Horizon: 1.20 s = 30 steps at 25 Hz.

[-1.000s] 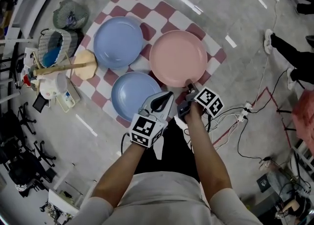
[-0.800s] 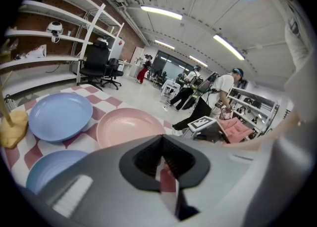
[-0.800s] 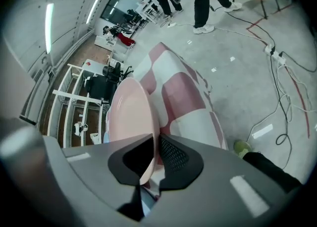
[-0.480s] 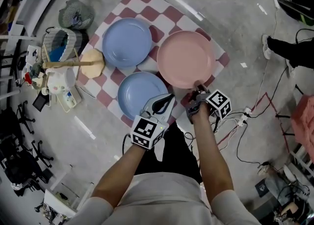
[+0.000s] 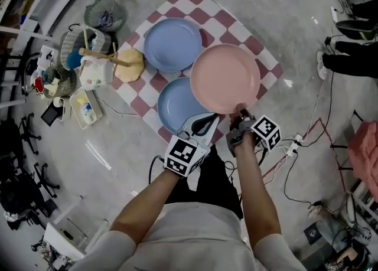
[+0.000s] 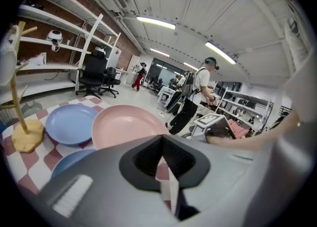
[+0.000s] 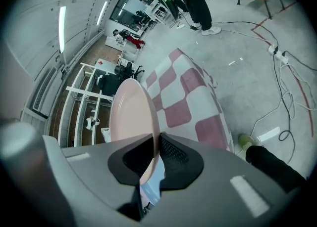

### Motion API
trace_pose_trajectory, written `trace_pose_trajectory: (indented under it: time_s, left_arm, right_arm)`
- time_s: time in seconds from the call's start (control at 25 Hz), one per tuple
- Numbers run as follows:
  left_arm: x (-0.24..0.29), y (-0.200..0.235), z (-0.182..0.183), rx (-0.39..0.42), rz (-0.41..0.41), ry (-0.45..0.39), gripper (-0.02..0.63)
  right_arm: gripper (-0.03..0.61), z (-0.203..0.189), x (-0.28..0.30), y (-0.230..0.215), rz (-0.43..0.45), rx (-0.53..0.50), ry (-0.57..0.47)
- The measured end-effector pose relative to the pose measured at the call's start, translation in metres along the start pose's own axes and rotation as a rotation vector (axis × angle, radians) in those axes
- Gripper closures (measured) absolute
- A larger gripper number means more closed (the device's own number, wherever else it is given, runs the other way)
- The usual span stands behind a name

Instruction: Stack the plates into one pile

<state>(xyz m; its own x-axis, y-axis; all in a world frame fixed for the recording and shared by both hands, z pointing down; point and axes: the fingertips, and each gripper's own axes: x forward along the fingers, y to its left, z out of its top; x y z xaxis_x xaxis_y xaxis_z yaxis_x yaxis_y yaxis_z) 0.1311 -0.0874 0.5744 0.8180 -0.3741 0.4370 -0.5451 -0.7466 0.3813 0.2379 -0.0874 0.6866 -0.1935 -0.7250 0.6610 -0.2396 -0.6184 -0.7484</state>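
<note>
1. Right gripper (image 5: 238, 115): fingers clamped on the pink plate (image 5: 225, 78) rim at its 6 o'clock.
2. Pink plate overlaps the near blue plate (image 5: 177, 104) at that plate's 2 o'clock edge; far blue plate (image 5: 173, 44) lies at 10 o'clock on the checkered cloth (image 5: 260, 48).
3. Left gripper (image 5: 207, 119): fingers together, empty.

Lab workshop: wall shelving (image 6: 53, 46), office chairs (image 6: 93, 73)

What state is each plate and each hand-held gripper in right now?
Pink round plate: gripped at its near rim, overlapping the near blue plate.
Near blue round plate: flat on the checked cloth, partly covered.
Far blue round plate: flat on the cloth, uncovered.
Right gripper: jaws shut on the pink plate.
Left gripper: jaws together, empty.
</note>
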Motion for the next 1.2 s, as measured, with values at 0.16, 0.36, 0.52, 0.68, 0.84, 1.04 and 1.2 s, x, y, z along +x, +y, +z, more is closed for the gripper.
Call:
trace_pose_trajectory:
  time_s: [0.16,0.36,0.52,0.68,0.84,1.04,1.2]
  left_arm:
    - [-0.027,-0.001,-0.008,0.006,0.003,-0.007,0.607]
    - [-0.059,-0.001,-0.019,0.011,0.011,-0.019,0.607]
    - [-0.081,0.006,-0.032,0.006,0.027,-0.015,0.607]
    - [-0.099,0.014,-0.046,-0.009,0.044,-0.006,0.607]
    - [-0.111,0.023,-0.06,-0.016,0.066,0.004,0.607]
    - [-0.121,0.031,-0.067,-0.025,0.082,0.007,0.607]
    - [-0.125,0.036,-0.068,-0.034,0.095,0.003,0.607]
  right_arm:
    - [0.54,-0.04,-0.011,-0.004,-0.007,-0.012,0.027]
    - [0.538,-0.086,-0.019,-0.007,-0.013,-0.032,0.054]
    - [0.535,-0.119,-0.015,-0.013,-0.026,-0.041,0.078]
    - [0.532,-0.145,-0.009,-0.021,-0.042,-0.047,0.101]
    - [0.532,-0.161,-0.002,-0.031,-0.062,-0.045,0.114]
    - [0.531,-0.17,0.007,-0.037,-0.071,-0.036,0.123]
    - [0.533,-0.174,0.012,-0.043,-0.089,-0.042,0.153]
